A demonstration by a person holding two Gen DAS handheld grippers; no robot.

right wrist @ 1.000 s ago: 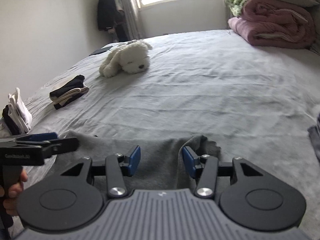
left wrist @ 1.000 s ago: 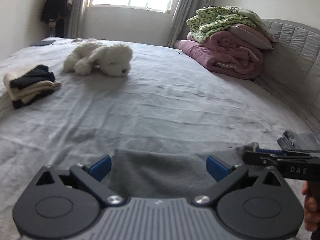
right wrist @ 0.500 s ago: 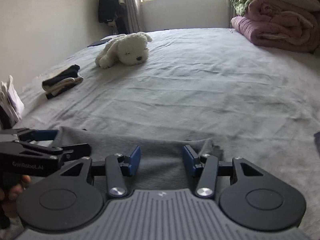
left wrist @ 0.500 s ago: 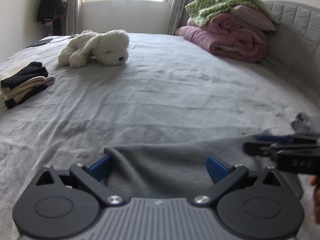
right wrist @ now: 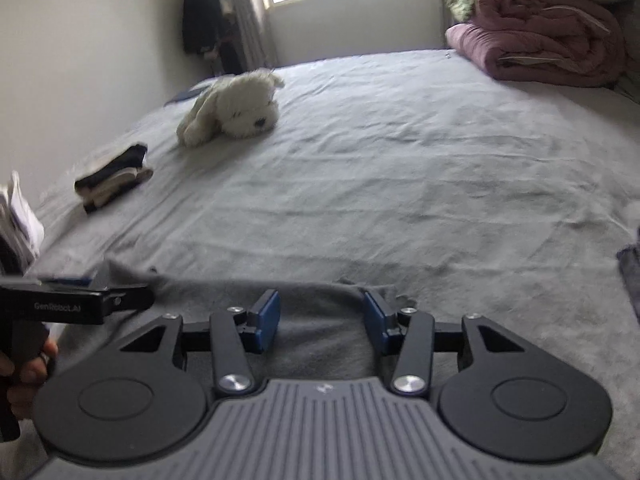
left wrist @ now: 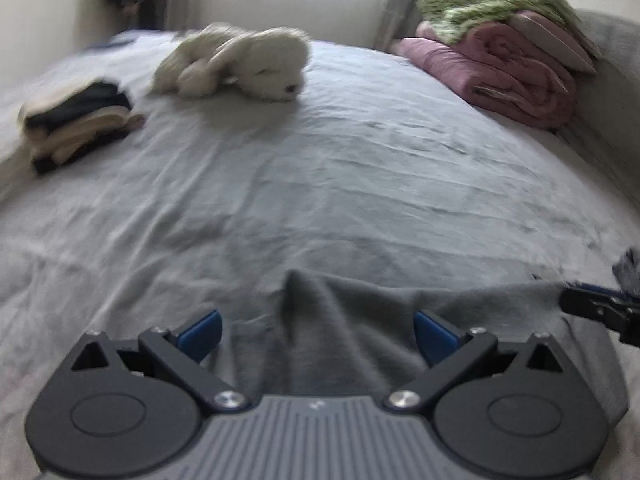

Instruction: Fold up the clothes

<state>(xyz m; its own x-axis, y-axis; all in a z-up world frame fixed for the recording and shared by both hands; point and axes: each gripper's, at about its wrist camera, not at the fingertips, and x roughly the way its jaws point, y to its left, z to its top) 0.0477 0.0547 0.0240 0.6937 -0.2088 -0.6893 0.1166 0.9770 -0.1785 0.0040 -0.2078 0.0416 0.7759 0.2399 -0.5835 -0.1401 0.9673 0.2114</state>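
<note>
My left fingers (left wrist: 316, 330) stand wide apart, blue pads well clear of each other, with the grey cloth (left wrist: 344, 344) lying between and under them at the bottom centre of the frame. I cannot tell whether either pad touches the fabric; a raised fold of it peaks up in the gap, nearer the left pad. My right fingers (right wrist: 320, 316) are also apart, though by a narrower gap, and the cloth's far edge runs across just between the pads; nothing is clamped there.

The cloth lies on the bed (right wrist: 400, 184) at the near edge, its long axis running left to right across both frames, with its far edge facing the window end of the room. In the right wrist view its left corner reaches the tip of my left gripper at lower left, where my hand (right wrist: 28, 376) grips the handle. In the left wrist view its right end reaches the tip of my right gripper at the right edge.

Farther up the bed, upper left of the frame, a white plush dog (left wrist: 236, 64) lies on its belly, with a small stack of folded clothes (left wrist: 76, 124) to its left. Rolled pink bedding (right wrist: 548, 40) sits at upper right.
</note>
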